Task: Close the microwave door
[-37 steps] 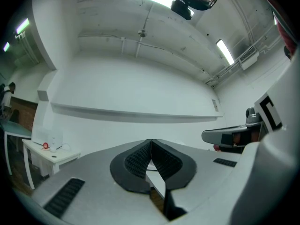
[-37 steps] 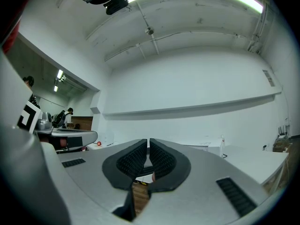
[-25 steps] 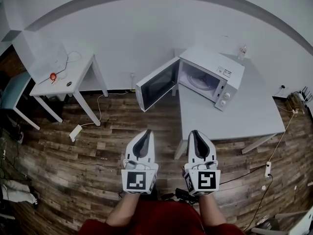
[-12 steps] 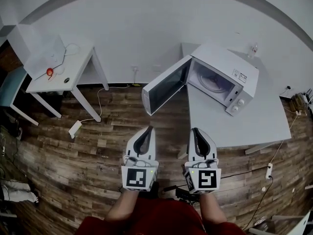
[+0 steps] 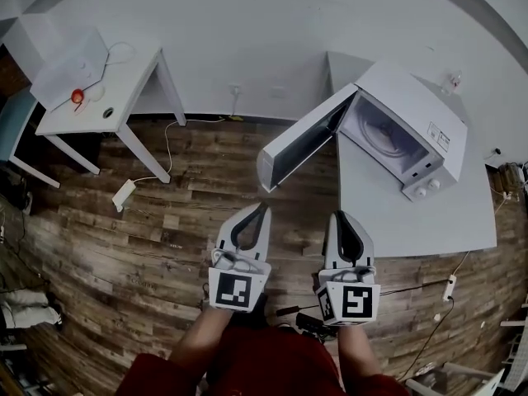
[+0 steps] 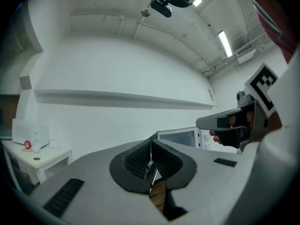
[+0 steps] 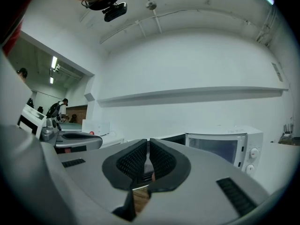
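Observation:
The white microwave (image 5: 417, 134) stands on a grey table (image 5: 412, 225) at the upper right of the head view. Its door (image 5: 299, 149) hangs wide open to the left, out past the table's edge. My left gripper (image 5: 262, 209) is held level over the wooden floor, just short of the door's lower corner, shut and empty. My right gripper (image 5: 341, 216) is beside it near the table's front edge, also shut and empty. Over the shut pads in the left gripper view the microwave (image 6: 180, 137) shows ahead. It (image 7: 225, 146) lies ahead to the right in the right gripper view.
A white side table (image 5: 103, 97) at the far left carries a white box and a small red thing (image 5: 77, 96). A power strip (image 5: 124, 195) and cables lie on the floor below it. A white wall runs behind everything.
Both grippers and the head have moved forward together towards the microwave, which now looks nearer and larger. The door stays open. Both pairs of jaws stay shut.

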The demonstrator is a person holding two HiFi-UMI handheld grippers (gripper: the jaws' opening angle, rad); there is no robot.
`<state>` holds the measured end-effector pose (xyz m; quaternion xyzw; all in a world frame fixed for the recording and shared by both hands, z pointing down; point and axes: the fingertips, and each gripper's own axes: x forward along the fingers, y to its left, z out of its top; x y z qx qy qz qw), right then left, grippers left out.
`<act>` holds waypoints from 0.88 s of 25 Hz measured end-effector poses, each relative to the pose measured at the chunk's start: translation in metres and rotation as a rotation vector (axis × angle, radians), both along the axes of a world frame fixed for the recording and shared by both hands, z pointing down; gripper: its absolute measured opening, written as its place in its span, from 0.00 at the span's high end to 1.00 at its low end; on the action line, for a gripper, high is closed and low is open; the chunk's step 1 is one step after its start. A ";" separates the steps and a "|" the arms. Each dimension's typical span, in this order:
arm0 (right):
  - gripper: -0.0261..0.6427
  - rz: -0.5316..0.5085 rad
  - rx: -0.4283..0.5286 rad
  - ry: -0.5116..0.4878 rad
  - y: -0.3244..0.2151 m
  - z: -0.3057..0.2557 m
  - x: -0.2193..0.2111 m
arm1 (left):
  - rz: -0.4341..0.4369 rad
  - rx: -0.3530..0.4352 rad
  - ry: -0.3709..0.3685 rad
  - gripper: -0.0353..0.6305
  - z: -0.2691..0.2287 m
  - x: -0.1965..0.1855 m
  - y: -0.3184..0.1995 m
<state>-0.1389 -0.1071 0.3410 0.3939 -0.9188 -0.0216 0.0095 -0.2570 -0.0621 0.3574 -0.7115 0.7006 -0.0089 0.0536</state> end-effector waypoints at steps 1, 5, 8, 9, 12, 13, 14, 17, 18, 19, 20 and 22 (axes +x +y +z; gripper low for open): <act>0.91 0.001 -0.001 0.003 -0.004 0.002 -0.005 | 0.009 -0.006 -0.009 0.90 0.005 -0.005 -0.005; 0.91 0.004 -0.021 0.020 -0.018 0.017 -0.023 | 0.031 -0.049 -0.021 0.90 0.027 -0.026 -0.021; 0.91 0.010 -0.040 0.032 -0.030 0.028 -0.034 | 0.054 -0.083 0.008 0.90 0.044 -0.038 -0.034; 0.91 0.012 -0.045 0.036 -0.034 0.032 -0.038 | 0.061 -0.089 0.014 0.90 0.049 -0.043 -0.039; 0.91 0.015 -0.060 0.053 -0.041 0.043 -0.048 | 0.073 -0.105 0.046 0.90 0.065 -0.059 -0.052; 0.91 0.018 -0.067 0.060 -0.044 0.046 -0.050 | 0.086 -0.112 0.047 0.90 0.070 -0.064 -0.056; 0.91 0.021 -0.072 0.066 -0.046 0.049 -0.052 | 0.105 -0.117 0.040 0.90 0.073 -0.067 -0.061; 0.91 0.036 -0.083 0.084 -0.055 0.056 -0.055 | 0.192 -0.143 0.001 0.81 0.082 -0.070 -0.073; 0.91 0.041 -0.086 0.090 -0.058 0.059 -0.056 | 0.221 -0.155 -0.018 0.78 0.084 -0.070 -0.077; 0.91 0.044 -0.091 0.097 -0.061 0.062 -0.057 | 0.244 -0.164 -0.038 0.77 0.085 -0.070 -0.081; 0.91 0.047 -0.096 0.103 -0.063 0.065 -0.057 | 0.260 -0.169 -0.056 0.76 0.087 -0.071 -0.085; 0.91 0.050 -0.108 0.112 -0.067 0.070 -0.059 | 0.284 -0.169 -0.071 0.75 0.089 -0.073 -0.091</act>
